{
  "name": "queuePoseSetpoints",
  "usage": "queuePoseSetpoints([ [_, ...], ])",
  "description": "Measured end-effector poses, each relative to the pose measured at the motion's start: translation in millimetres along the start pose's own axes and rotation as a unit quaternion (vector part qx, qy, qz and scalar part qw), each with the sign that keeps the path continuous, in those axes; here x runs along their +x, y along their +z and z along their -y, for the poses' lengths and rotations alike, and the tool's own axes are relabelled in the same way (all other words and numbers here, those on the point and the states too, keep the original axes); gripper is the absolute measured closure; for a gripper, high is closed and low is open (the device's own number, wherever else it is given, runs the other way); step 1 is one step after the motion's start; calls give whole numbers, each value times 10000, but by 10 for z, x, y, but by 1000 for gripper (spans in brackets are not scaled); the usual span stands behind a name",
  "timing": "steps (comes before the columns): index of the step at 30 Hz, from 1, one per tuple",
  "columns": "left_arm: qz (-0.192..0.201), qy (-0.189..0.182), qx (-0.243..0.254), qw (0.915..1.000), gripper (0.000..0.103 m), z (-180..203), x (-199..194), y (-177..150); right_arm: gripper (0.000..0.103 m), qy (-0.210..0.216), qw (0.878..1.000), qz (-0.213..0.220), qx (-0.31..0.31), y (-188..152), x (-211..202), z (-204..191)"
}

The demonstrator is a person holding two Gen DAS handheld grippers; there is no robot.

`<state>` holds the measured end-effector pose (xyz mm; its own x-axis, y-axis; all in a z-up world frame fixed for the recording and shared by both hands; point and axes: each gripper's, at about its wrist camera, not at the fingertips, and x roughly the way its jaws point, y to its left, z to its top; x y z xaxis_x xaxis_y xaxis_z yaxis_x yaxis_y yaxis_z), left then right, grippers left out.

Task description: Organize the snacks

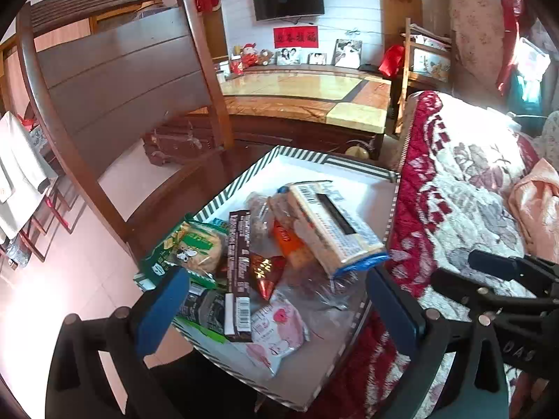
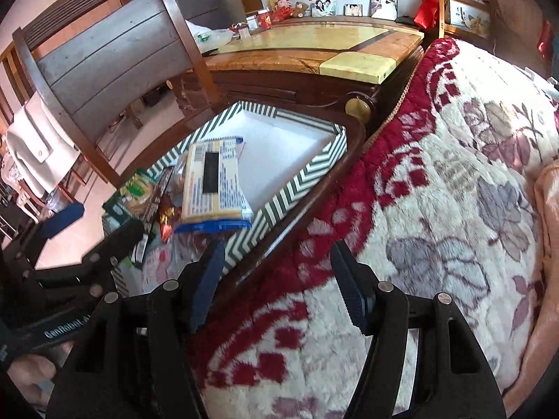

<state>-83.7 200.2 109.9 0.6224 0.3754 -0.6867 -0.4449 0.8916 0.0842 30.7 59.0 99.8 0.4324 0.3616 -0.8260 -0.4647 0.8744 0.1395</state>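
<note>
The left tool was held with its blue pads spread as wide as they go, nothing gripped between them, above the near end of a striped box. The right tool was seen with its pads partly apart and empty, over the edge of a blanket.

The blanket, cream and red with a flower pattern, was spread over the bed to the right of the box. A wooden chair was seen on the left, and its seat carried the box, pushed close against the blanket's edge. Beyond the chair a bench with a glossy yellow top was visible, with framed photos at its far side.

The box, white inside with green-and-white stripes on its walls, was filled only at its near end; the far end was bare. The snacks were piled there, touching one another. A long cracker pack with blue ends was laid slanted on top of the pile. A green packet was leaned over the left wall. A dark brown bar was laid beside it, lengthwise. A pink-and-white pouch was lying nearest the left tool. A small red-and-gold wrapper was tucked between the bar and the crackers.
</note>
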Motion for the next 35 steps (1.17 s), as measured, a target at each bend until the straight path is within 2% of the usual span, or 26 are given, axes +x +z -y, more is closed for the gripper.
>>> queuePoseSetpoints([
  [9,-7,-98,30,9999,1,61,-103,-80,40,-35,10000,-30,-54,-137,-101,12],
  [24,-56,-99,29,9999,1,41,-85,-100,40,-21,10000,-43,-57,-131,-109,6],
  [35,104,-114,169,9997,1,105,-91,-107,40,-13,9999,-125,-41,-148,-63,19],
])
